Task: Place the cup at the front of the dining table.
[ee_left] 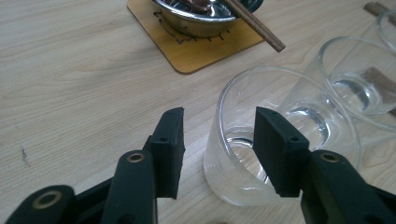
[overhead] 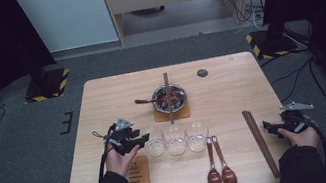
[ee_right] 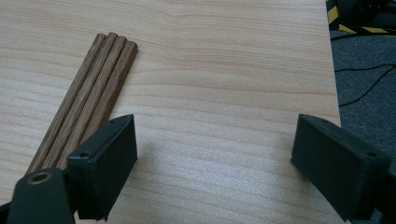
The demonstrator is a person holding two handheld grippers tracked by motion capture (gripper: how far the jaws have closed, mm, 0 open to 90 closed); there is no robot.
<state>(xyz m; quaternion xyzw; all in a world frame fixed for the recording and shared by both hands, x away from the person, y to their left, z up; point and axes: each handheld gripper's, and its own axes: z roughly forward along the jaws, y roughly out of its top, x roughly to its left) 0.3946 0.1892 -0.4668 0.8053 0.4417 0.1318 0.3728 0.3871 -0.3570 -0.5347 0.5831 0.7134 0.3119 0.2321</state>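
Where the high view looks down on the worktop (overhead: 229, 74), the left tool (overhead: 145, 138) sits at centre left of the frame, its jaws reaching the leftmost glass (overhead: 154, 142) in a row of three; the middle glass (overhead: 175, 140) and right glass (overhead: 197, 136) stand just beside it. Above the row, a metal bowl (overhead: 169, 97) rests on a wooden coaster (overhead: 171, 114), with a chopstick (overhead: 166, 83) laid across it and a spoon handle sticking out to the left. Two wooden spoons (overhead: 218, 165) lie below the glasses. A bundle of chopsticks (overhead: 259, 141) lies at lower right, and the right tool (overhead: 268, 129) hovers just beside it. A second coaster (overhead: 138, 179) shows under the left forearm.

Left gripper view: the leftmost glass (ee_left: 261, 140) stands at centre right. One jaw is outside the near wall, the other inside the rim, so the wall is between them. A gap shows beside the pads; jaws partly apart, not clamped. Bowl and coaster (ee_left: 196, 51) are at the top of the frame.

Right gripper view: jaws wide apart over bare worktop (ee_right: 224, 93), nothing between them. The chopsticks (ee_right: 88, 98) run from upper left toward the lower left jaw.
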